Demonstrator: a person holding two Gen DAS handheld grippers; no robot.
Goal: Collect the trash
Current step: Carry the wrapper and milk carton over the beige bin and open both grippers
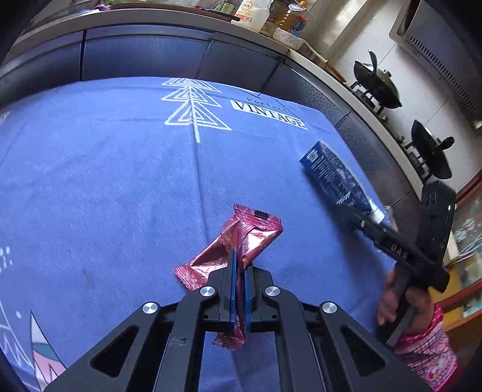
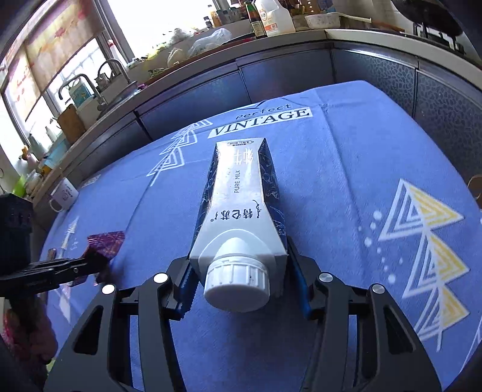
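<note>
A crumpled red foil wrapper [image 1: 256, 232] lies on the blue tablecloth [image 1: 120, 181], and my left gripper [image 1: 239, 262] is shut on its near end, the blue pads pinching the foil. A blue and white milk carton [image 2: 238, 187] lies on its side with its white cap toward me. My right gripper [image 2: 239, 259] has a pad against each side of its cap end. In the left wrist view the carton [image 1: 334, 178] sits at the right, with the right gripper [image 1: 370, 223] and a hand behind it. The right wrist view shows the left gripper [image 2: 90, 262] with the wrapper [image 2: 105, 241] at far left.
A white mug [image 2: 63, 194] stands at the table's left edge. Dark kitchen cabinets [image 2: 286, 72] run close behind the table, and their counter is crowded with bottles [image 2: 271, 18]. Two black woks [image 1: 376, 84] sit on a stove at the right.
</note>
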